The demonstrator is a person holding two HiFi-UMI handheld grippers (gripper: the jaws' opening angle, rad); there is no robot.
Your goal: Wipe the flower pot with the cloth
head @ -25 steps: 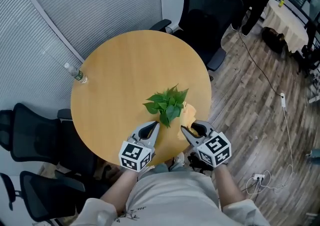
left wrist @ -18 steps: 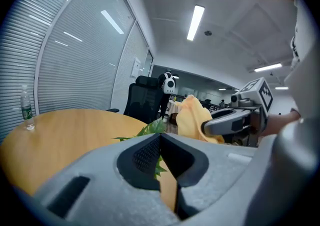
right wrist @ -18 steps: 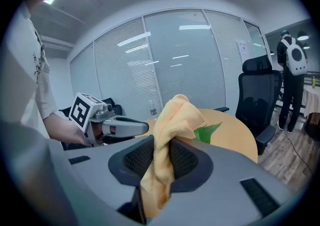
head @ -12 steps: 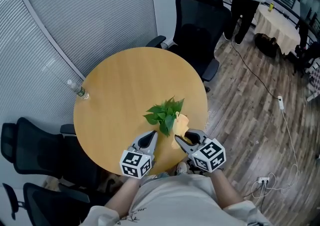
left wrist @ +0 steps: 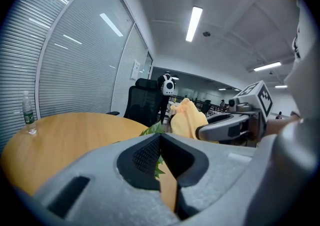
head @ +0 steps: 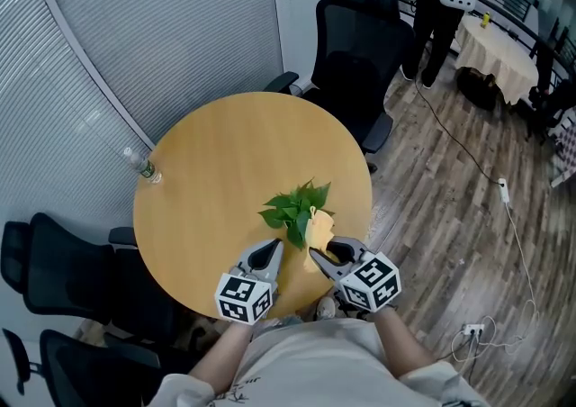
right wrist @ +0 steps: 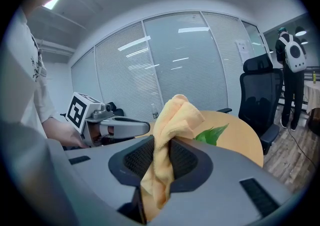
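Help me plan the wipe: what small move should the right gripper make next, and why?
Probably lower the right gripper toward the pot: it pinches the cloth up beside the plant, whose leaves hide the pot in the head view.

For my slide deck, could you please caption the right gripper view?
Right gripper clamped on a yellow cloth, green plant leaves and the round wooden table beyond.

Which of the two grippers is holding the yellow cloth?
The right gripper: its jaws are clamped on the yellow cloth. The left gripper has its jaws shut together with nothing between them.
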